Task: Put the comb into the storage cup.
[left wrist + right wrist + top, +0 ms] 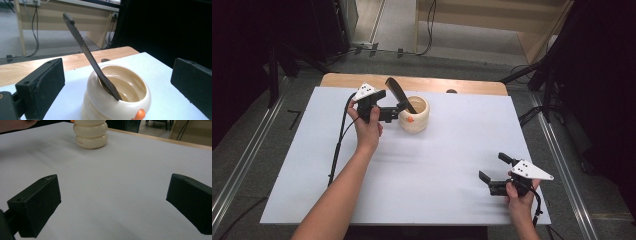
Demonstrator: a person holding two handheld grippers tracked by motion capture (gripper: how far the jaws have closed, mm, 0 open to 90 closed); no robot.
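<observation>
At left, my left gripper [403,108] hovers just beside the cream pot [414,115], fingers [42,83] spread wide w/ nothing between them; in the left gripper view they flank the pot w/o touching it. The black comb [398,93] stands inside, lower end down against the inner wall, spine leaning on the rim and tilted up and away toward the desk's far-left side. I'd judge the comb light, stiff and thin, its flat plastic likely slick; best hold looks like across the flat faces on the exposed upper half, well above the rim. The pot looks glazed, ribbed, prob. heavy enough to stay put yet breakable if tipped. An orange bit [140,115] sits on its outer wall; otherwise I see no contents besides the comb. White desk [447,165] mid-frame. At right, my right gripper [498,171] rests near the front edge, fingers [37,202] wide, holding nothing, well apart from the pot.
</observation>
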